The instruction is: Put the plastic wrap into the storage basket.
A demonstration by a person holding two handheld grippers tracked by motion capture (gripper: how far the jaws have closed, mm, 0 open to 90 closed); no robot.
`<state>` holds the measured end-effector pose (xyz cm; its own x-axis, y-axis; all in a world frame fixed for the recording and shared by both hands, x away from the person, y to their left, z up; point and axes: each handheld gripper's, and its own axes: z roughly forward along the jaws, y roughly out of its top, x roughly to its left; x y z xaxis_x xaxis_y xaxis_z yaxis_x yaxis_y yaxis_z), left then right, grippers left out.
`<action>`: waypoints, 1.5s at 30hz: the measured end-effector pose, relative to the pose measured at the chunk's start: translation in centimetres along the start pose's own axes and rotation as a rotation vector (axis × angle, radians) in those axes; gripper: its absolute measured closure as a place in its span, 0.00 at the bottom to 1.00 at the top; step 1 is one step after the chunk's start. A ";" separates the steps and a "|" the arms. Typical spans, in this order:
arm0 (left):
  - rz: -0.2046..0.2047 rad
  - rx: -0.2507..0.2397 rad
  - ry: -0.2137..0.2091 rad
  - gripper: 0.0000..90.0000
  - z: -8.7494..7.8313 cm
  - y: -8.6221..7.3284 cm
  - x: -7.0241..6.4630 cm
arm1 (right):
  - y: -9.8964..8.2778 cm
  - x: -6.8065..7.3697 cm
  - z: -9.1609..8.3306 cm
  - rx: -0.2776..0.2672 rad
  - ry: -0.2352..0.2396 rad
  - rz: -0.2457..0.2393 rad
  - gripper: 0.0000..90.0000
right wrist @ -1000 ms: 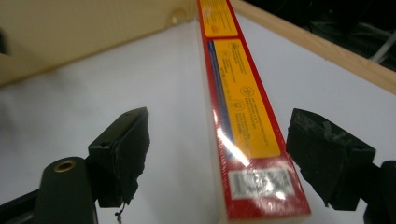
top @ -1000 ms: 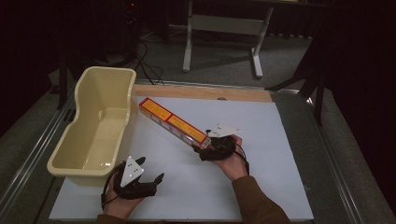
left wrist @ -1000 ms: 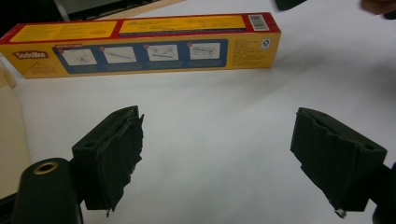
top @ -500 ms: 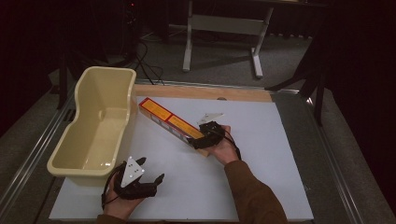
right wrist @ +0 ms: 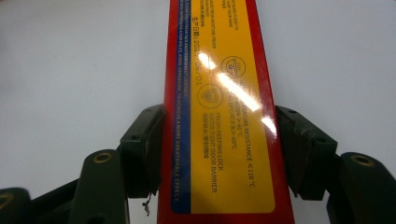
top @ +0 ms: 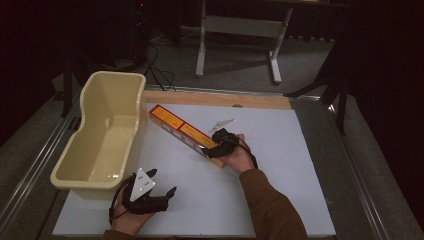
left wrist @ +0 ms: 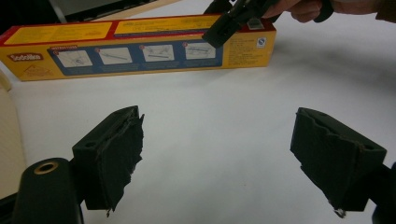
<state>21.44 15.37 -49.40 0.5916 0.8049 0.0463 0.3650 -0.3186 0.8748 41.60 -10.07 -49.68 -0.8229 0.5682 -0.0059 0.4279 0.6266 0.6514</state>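
A long red and yellow box (top: 182, 131) lies slantwise on the white board (top: 280, 200), its far end near the cream tub (top: 75, 150). My right gripper (top: 216, 148) sits over the box's near right end. In the right gripper view its jaws press both long sides of the box (right wrist: 219, 116), so the right gripper (right wrist: 219, 126) is shut on it. My left gripper (top: 163, 181) rests low at the board's front left, open, with bare board between its jaws. From the left gripper view (left wrist: 217, 135) the box (left wrist: 140, 46) lies ahead, with the right gripper (left wrist: 233, 21) on its right end.
The tub stands open along the board's left side; its wall (left wrist: 7, 140) shows at the left gripper view's edge. A wooden strip (top: 215, 99) borders the board's far side. Metal table legs (top: 202, 45) and cables stand on the floor beyond.
My right hand has slid left and forward along the box, and its gripper now straddles the box's near end and is shut on it. The left gripper has stayed still.
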 end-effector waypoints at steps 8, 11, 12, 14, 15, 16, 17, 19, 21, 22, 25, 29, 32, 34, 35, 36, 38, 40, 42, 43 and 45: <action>-0.001 -0.004 0.002 0.19 -0.1 0.0 0.1 | -0.7 0.9 -1.3 0.060 -0.030 0.011 0.43; 0.000 -0.003 0.005 0.19 -0.1 0.0 0.1 | -1.8 1.0 -2.3 0.067 -0.037 0.024 0.43; -0.001 -0.004 0.005 0.19 -0.1 0.0 0.1 | -2.2 1.1 -2.7 0.070 -0.040 0.027 0.43; -0.003 -0.005 0.005 0.19 -0.1 0.0 0.1 | -3.1 1.3 -3.5 0.071 -0.046 0.033 0.43; -0.004 -0.005 0.005 0.19 -0.1 0.0 0.1 | -3.6 1.5 -4.0 0.071 -0.048 0.038 0.43; -0.004 -0.005 0.005 0.19 -0.1 0.0 0.1 | -4.1 1.6 -4.4 0.072 -0.050 0.042 0.43; -0.004 -0.004 0.006 0.19 -0.1 0.0 0.0 | -4.7 1.7 -4.9 0.074 -0.049 0.046 0.43; -0.002 -0.004 0.007 0.19 -0.1 0.0 0.0 | -5.2 1.7 -5.4 0.074 -0.049 0.049 0.43; -0.005 -0.004 0.008 0.19 -0.1 -0.1 0.0 | -6.2 1.9 -6.3 0.077 -0.053 0.061 0.43; -0.006 -0.004 0.009 0.19 -0.1 -0.1 0.1 | -6.8 2.0 -6.9 0.084 -0.057 0.070 0.43; -0.011 -0.001 0.008 0.19 -0.1 -0.1 0.1 | -7.3 2.1 -7.4 0.093 -0.054 0.076 0.42; -0.006 -0.001 0.007 0.19 -0.1 -0.1 0.0 | -6.4 2.0 -7.2 0.094 -0.049 0.059 0.34; -0.010 0.000 0.007 0.19 0.0 -0.1 0.1 | -4.6 2.1 -6.9 0.085 -0.049 0.037 0.30; -0.008 -0.001 0.006 0.19 -0.1 -0.1 0.1 | -3.3 2.1 -6.4 0.090 -0.045 0.022 0.28; -0.008 -0.003 0.006 0.19 -0.1 -0.1 0.1 | -2.9 2.0 -6.2 0.093 -0.040 0.023 0.28; -0.009 -0.005 0.005 0.19 -0.1 -0.1 0.1 | -2.2 2.0 -5.8 0.100 -0.032 0.017 0.28; -0.011 -0.008 0.006 0.19 -0.2 -0.1 0.2 | -1.1 1.9 -5.1 0.110 -0.025 0.013 0.27; -0.013 -0.007 0.004 0.19 -0.2 -0.1 0.2 | -0.2 1.7 -4.3 0.122 -0.019 0.013 0.27; -0.016 -0.008 0.004 0.19 -0.2 -0.1 0.2 | 0.6 1.5 -3.4 0.142 -0.012 0.014 0.27; -0.016 -0.008 0.004 0.19 -0.2 -0.1 0.2 | 0.6 1.5 -3.4 0.142 -0.012 0.014 0.27; -0.014 -0.008 0.003 0.19 -0.2 -0.1 0.2 | 1.9 1.2 -1.9 0.186 -0.012 0.017 0.27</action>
<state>21.38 15.70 -49.35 0.5842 0.8109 0.0352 0.3673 -0.3028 0.8794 40.70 -9.27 -46.99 -0.8112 0.5847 -0.0059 0.5039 0.7041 0.5003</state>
